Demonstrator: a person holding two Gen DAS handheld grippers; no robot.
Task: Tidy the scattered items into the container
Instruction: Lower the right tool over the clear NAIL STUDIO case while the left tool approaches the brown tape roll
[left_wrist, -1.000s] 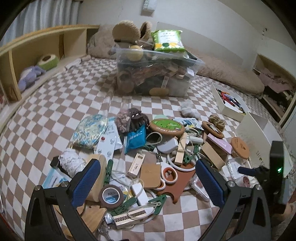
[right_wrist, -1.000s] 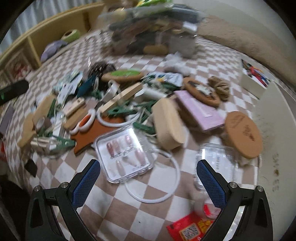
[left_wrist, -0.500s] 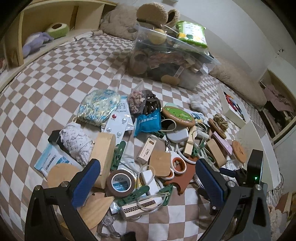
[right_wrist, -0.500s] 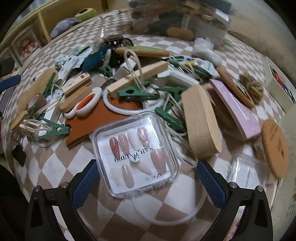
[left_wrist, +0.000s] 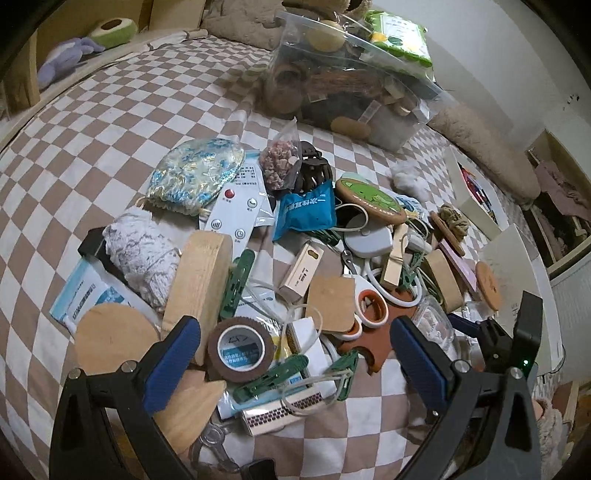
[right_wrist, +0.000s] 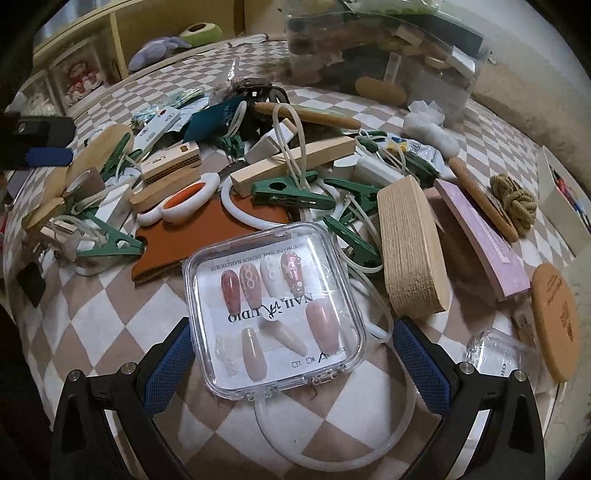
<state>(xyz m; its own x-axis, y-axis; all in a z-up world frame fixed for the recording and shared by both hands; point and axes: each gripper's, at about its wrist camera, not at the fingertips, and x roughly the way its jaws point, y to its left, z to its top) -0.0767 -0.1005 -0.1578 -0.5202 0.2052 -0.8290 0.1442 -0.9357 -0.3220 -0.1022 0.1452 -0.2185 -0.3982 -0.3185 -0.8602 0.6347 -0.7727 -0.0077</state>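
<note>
A pile of scattered small items lies on a checkered bedspread. My left gripper (left_wrist: 295, 365) is open low over the pile's near edge, its fingers straddling a brown tape roll (left_wrist: 242, 349) and green clips (left_wrist: 271, 376). My right gripper (right_wrist: 293, 360) is open, its fingers either side of a clear square case of fake nails (right_wrist: 275, 314) without touching it. The clear plastic container (left_wrist: 354, 88), heaped with items, stands at the far side of the pile and also shows in the right wrist view (right_wrist: 384, 55).
A wooden block (left_wrist: 201, 280), blue pouch (left_wrist: 308, 210), embroidered pouch (left_wrist: 195, 173) and white scissors (right_wrist: 181, 201) lie in the pile. A white headband (right_wrist: 332, 443) lies under the nail case. White boxes (left_wrist: 513, 266) stand right. A wooden shelf (left_wrist: 74, 44) runs along the left.
Both grippers have dropped lower and closer to the pile. The right gripper has moved in until the nail case sits between its fingers. Both have stayed open.
</note>
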